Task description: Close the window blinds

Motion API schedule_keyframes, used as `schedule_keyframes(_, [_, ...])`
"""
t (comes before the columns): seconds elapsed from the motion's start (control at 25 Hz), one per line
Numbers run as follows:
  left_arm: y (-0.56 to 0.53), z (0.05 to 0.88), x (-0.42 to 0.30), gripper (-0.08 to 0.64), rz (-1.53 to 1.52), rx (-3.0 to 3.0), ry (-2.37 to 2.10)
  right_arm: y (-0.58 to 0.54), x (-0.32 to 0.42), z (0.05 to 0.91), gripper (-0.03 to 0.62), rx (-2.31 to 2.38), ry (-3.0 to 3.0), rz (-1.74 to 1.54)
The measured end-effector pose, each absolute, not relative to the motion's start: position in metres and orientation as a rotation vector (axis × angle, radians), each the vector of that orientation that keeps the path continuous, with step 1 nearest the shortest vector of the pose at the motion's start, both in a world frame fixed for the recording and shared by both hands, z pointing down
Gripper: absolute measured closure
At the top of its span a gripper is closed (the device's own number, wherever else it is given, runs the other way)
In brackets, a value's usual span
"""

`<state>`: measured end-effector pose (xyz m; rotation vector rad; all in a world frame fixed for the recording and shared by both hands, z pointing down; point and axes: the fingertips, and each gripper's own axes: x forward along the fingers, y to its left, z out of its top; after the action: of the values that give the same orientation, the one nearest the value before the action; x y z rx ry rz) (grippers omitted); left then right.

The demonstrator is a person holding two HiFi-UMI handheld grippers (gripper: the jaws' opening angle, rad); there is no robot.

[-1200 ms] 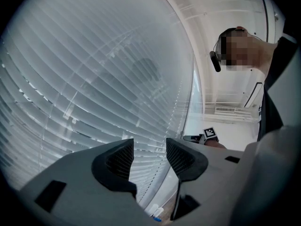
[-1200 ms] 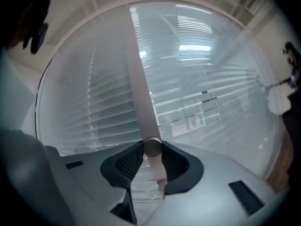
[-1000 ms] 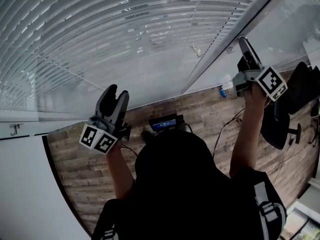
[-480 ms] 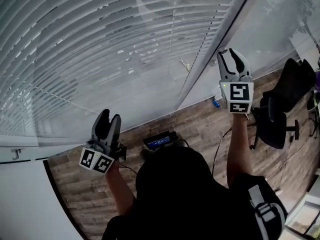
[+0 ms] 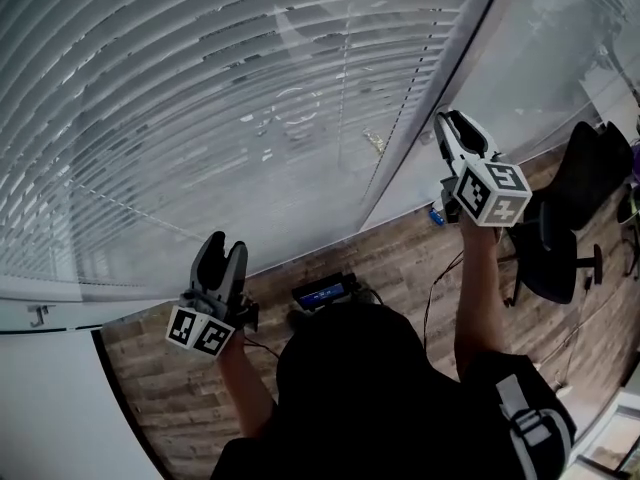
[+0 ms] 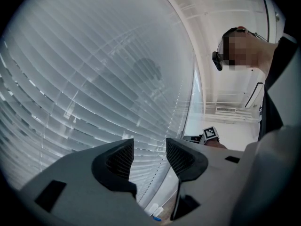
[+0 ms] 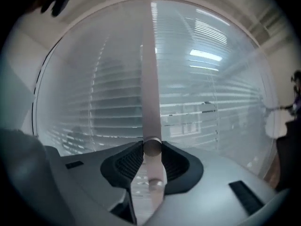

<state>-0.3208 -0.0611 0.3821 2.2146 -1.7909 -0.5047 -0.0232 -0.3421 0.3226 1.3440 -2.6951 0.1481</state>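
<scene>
Pale slatted window blinds (image 5: 200, 118) fill the upper head view and the left gripper view, where the blinds (image 6: 94, 79) show tilted slats. My right gripper (image 5: 447, 123) is raised at the blinds' right edge. In the right gripper view a clear tilt wand (image 7: 149, 79) hangs between the right gripper (image 7: 151, 149) pads; the jaws have just been closing and are shut on it. My left gripper (image 5: 222, 253) is held low at the left, pointing at the slats. In its own view the left gripper (image 6: 149, 157) is open with nothing between its pads.
Below is a wood-plank floor (image 5: 150, 368) with a small screen device (image 5: 322, 293) and a blue-capped bottle (image 5: 434, 215) by the wall. A black office chair (image 5: 560, 218) stands at the right. A white wall panel (image 5: 60, 408) lies at lower left.
The right gripper has rolled about its own line, its marker cube turning to a new face, while staying at the blinds' right edge. The left gripper has kept its place.
</scene>
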Motion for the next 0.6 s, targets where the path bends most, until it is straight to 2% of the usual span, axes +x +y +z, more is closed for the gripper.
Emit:
schedule_keyframes(0.24, [-0.062,0.382,-0.32,0.342,-0.506,2.218,-1.786,-0.344,-0.022,0.322,0.465,1.263,-2.928,0.778])
schedule_keyframes(0.32, [-0.061,0.382,-0.319,0.342,-0.504,2.217,-1.784,-0.342,-0.022,0.319,0.465,1.217,-2.984,0.786])
schedule_keyframes(0.4, [-0.061,0.383,-0.319,0.342,-0.498,2.215,-1.782,-0.338,-0.021,0.322,0.46,1.235,-2.931,0.488])
schedule_keyframes(0.52, [-0.062,0.381,-0.319,0.342,-0.493,2.215,-1.781,-0.333,-0.021,0.318,0.448,1.328,-2.597,-0.233])
schedule_keyframes(0.6, [-0.063,0.38,-0.318,0.342,-0.489,2.217,-1.779,-0.331,-0.029,0.314,0.448,1.309,-2.429,-0.498])
